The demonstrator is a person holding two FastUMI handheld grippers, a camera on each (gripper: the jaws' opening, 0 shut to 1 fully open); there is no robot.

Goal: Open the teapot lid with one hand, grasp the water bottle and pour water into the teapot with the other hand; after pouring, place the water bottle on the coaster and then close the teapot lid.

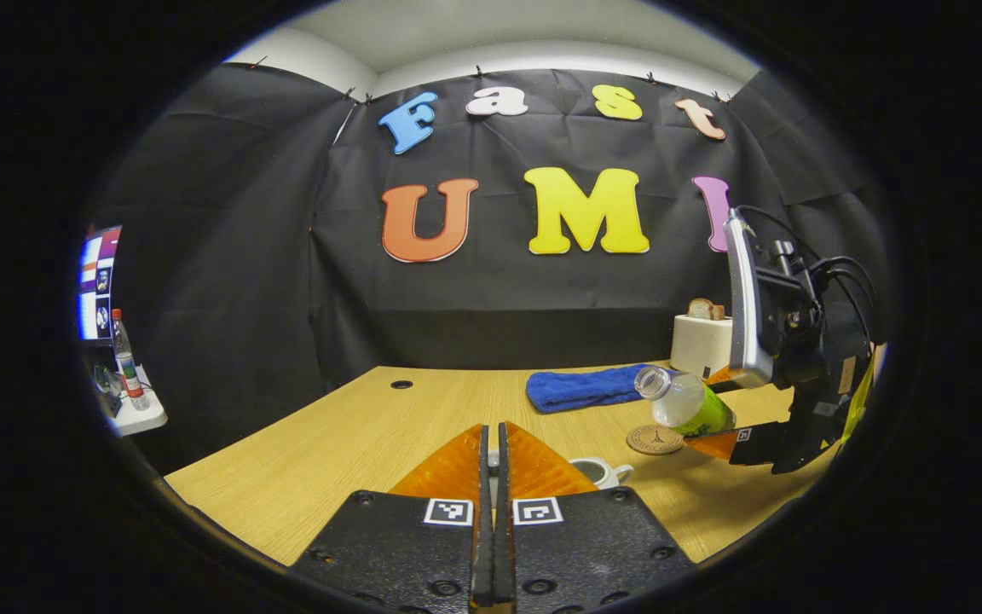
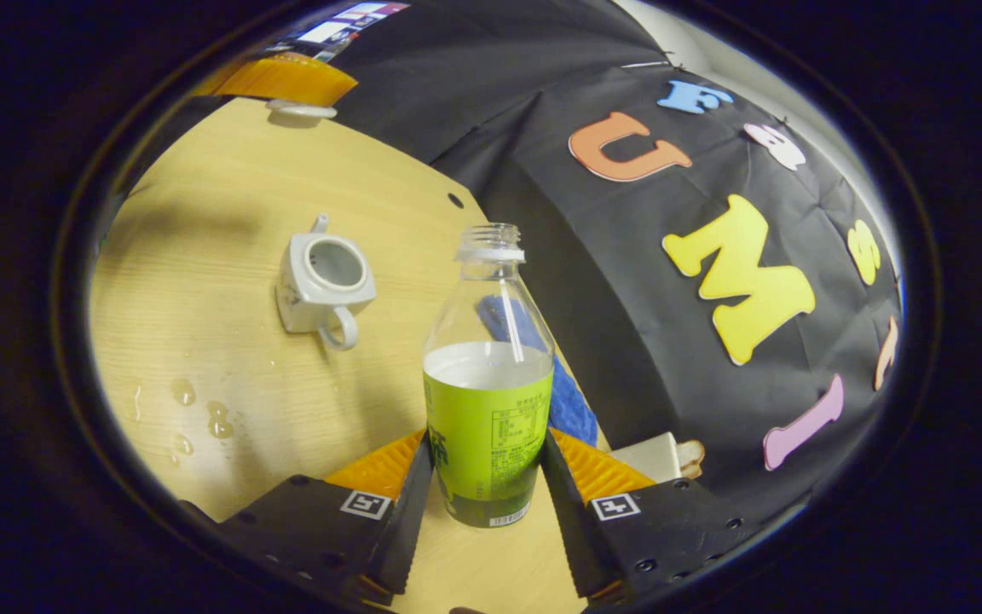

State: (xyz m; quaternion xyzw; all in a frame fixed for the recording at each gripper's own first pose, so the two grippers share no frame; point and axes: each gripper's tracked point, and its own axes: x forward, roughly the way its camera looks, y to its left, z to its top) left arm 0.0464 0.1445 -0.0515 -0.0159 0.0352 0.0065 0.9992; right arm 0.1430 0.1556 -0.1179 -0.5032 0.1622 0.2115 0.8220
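The water bottle (image 2: 488,401) is pinched at its label between the right gripper (image 2: 486,477) fingers, cap off, part full, and is tilted with its mouth toward the teapot (image 2: 320,286). The teapot is seen open on the table (image 2: 201,256), handle turned toward the bottle (drops of water lie beside it). Near the teapot, the left gripper (image 1: 492,477) is pressed together on the lid (image 2: 301,108), held up over the table. Beyond the teapot lie the coaster (image 1: 655,440), then a blue towel (image 1: 580,388).
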